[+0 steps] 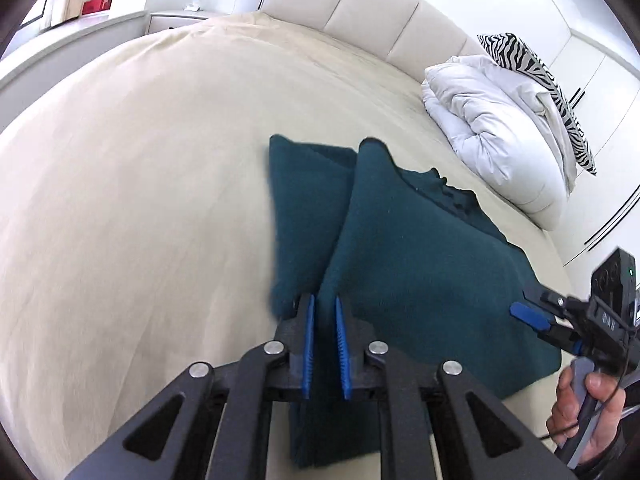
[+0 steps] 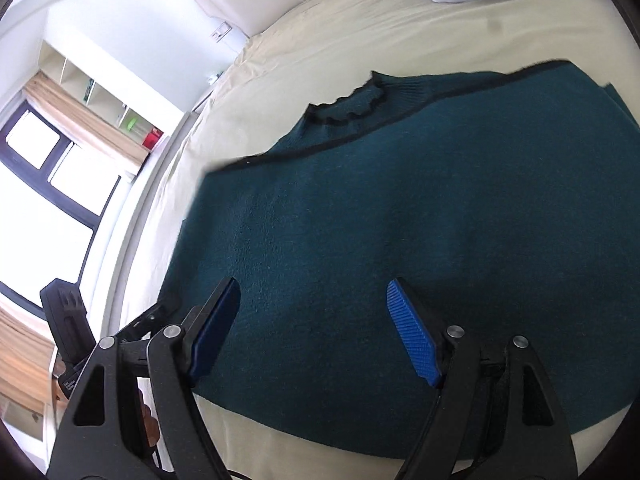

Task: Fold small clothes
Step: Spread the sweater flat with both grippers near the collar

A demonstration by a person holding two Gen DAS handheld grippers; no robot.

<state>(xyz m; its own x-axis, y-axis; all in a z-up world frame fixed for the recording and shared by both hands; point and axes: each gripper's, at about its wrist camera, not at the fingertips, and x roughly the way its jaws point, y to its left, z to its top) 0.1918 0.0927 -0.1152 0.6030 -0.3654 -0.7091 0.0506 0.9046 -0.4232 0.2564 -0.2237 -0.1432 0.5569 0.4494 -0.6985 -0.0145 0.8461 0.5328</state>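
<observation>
Gripping a fold of dark teal sweater (image 1: 400, 248), the left gripper (image 1: 325, 348) sits at the bottom centre of its own wrist view, its blue-padded fingers (image 1: 308, 344) drawn close together with the knit pinched between them. The cloth rises from the clamp in a raised ridge that runs toward mid-frame, while the rest of the garment spreads flat to the right across the cream bed (image 1: 140, 200).

At the right edge of that same view the right gripper (image 1: 532, 318) hovers at the sweater's near right border, the person's hand (image 1: 580, 412) wrapped around its handle at lower right. The right wrist view shows its two fingers (image 2: 414, 340) spread wide apart above the teal fabric, holding nothing.

The sweater fills the centre and right of the right wrist frame, its ribbed, dark-edged collar (image 2: 352, 104) lying toward the upper middle and a dark seam line running diagonally beneath it. The left gripper appears at the lower left of that frame, at the garment's edge.

A bunched white duvet (image 1: 500, 136) and a zebra-print pillow (image 1: 536, 76) rest at the upper right of the left wrist view, against the padded headboard (image 1: 360, 4).
</observation>
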